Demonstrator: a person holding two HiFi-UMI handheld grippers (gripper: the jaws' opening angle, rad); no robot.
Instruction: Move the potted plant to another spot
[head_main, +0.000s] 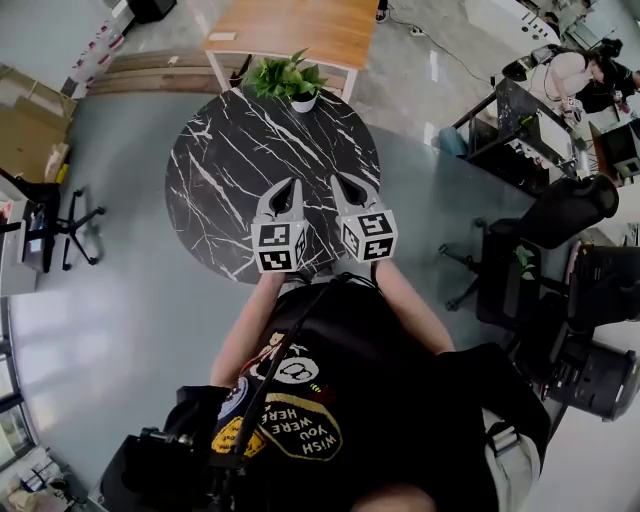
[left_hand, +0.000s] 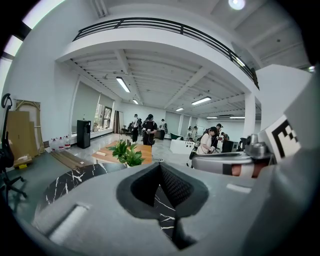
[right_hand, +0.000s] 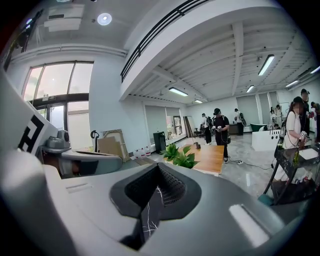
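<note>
The potted plant, green leaves in a small white pot, stands at the far edge of the round black marble table. My left gripper and right gripper hover side by side over the table's near half, well short of the plant, both pointing toward it. Each has its jaws shut with nothing between them. The left gripper view has the plant ahead, left of the closed jaw tips. In the right gripper view the plant is ahead, slightly right of the closed tips.
A wooden table stands just behind the plant. A black office chair and a black desk are to the right, another chair to the left. Several people stand far back in the hall.
</note>
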